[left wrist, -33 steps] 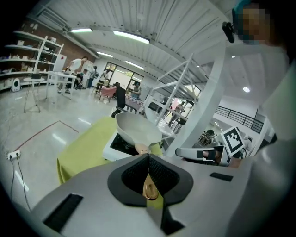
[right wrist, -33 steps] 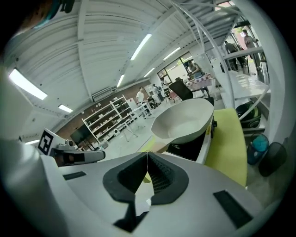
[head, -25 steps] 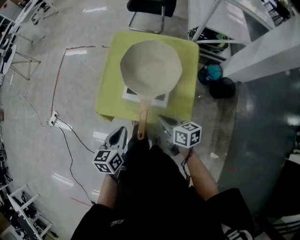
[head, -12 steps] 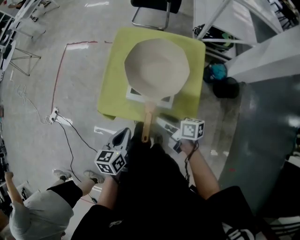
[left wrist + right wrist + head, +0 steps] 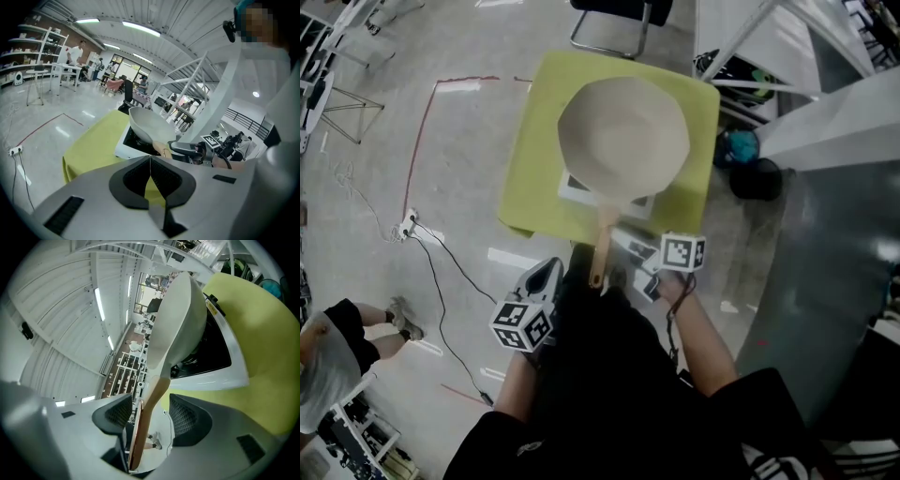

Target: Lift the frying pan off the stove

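Note:
A cream frying pan [image 5: 623,131] sits on a white stove [image 5: 578,192] on a table with a yellow-green cloth [image 5: 530,178]. Its wooden handle [image 5: 602,251] sticks out toward me. My right gripper [image 5: 625,246] has just been opening its jaws. In the right gripper view the handle [image 5: 143,423] runs between the open jaws of this gripper [image 5: 150,416], close to the left pad and not pinched, with the pan [image 5: 176,319] ahead. My left gripper [image 5: 544,275] hangs left of the handle's end; in the left gripper view [image 5: 150,161] its jaws are shut on nothing.
A black chair [image 5: 619,14] stands behind the table. Dark bags [image 5: 745,164] lie on the floor to its right, under a white frame. A cable and socket [image 5: 408,225] lie at the left, and a person [image 5: 328,347] walks at the lower left.
My right gripper has moved left and in to the pan's handle, which now lies between its jaws. A person has walked across the lower left floor. The left gripper has stayed put.

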`<control>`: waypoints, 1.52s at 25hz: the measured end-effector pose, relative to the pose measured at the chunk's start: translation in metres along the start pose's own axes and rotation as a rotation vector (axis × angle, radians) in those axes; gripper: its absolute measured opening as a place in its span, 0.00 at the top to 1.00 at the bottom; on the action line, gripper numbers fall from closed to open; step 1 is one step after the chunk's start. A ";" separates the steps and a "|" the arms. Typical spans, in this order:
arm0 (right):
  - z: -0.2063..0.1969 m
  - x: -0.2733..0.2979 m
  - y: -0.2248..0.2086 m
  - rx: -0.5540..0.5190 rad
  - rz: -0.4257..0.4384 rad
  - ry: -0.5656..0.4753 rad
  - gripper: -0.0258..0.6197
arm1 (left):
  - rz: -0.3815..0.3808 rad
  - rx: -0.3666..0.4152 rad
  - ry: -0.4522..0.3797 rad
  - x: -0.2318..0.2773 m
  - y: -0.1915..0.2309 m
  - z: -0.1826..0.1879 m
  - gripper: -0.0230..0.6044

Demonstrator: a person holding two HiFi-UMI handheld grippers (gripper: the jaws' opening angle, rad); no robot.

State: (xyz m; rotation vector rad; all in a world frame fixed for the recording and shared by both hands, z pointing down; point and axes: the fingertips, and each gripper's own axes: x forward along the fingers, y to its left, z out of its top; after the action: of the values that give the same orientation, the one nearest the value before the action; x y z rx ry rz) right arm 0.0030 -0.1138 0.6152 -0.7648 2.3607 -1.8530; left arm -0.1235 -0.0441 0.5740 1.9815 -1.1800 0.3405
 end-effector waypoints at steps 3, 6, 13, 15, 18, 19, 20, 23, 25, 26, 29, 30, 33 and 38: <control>0.003 0.003 -0.003 0.033 -0.011 -0.026 0.58 | 0.007 -0.008 -0.001 -0.002 0.001 -0.003 0.89; 0.003 0.007 -0.009 0.068 -0.049 -0.037 0.57 | 0.004 -0.006 0.002 -0.001 0.002 -0.004 0.89; 0.007 0.022 -0.011 0.083 -0.035 -0.064 0.57 | -0.019 0.001 0.014 0.010 0.001 -0.006 0.89; 0.009 0.025 -0.009 0.077 -0.025 -0.066 0.57 | -0.028 -0.001 0.015 0.014 -0.001 -0.005 0.89; 0.008 0.026 -0.014 0.110 -0.072 -0.059 0.57 | -0.039 -0.002 0.015 0.017 -0.005 -0.002 0.89; 0.008 0.026 -0.017 0.118 -0.084 -0.058 0.57 | -0.042 -0.003 0.015 0.019 -0.006 -0.001 0.89; 0.008 0.027 -0.018 0.129 -0.087 -0.060 0.57 | -0.044 -0.004 0.015 0.020 -0.007 -0.001 0.89; 0.002 0.033 -0.018 0.268 -0.069 -0.082 0.57 | -0.046 -0.005 0.018 0.023 -0.006 -0.002 0.89; 0.004 0.038 -0.018 0.275 -0.056 -0.087 0.57 | -0.045 -0.007 0.019 0.023 -0.006 -0.002 0.89; 0.007 0.040 -0.016 0.250 -0.042 -0.088 0.57 | -0.044 -0.008 0.020 0.023 -0.007 -0.002 0.89; 0.012 0.045 -0.015 0.185 -0.024 -0.085 0.57 | -0.042 -0.010 0.024 0.023 -0.006 -0.001 0.89; 0.013 0.046 -0.016 0.165 -0.023 -0.081 0.57 | -0.041 -0.010 0.024 0.023 -0.005 -0.002 0.89; 0.015 0.049 -0.015 0.164 -0.002 -0.082 0.57 | -0.039 -0.013 0.024 0.026 -0.004 -0.002 0.89; 0.017 0.050 -0.021 0.119 -0.029 -0.063 0.57 | -0.041 -0.016 0.030 0.027 -0.004 -0.003 0.89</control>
State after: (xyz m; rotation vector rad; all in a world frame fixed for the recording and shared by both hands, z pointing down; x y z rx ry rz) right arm -0.0277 -0.1522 0.6425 -0.8362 2.1917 -1.9300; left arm -0.1052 -0.0578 0.5895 1.9776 -1.1182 0.3377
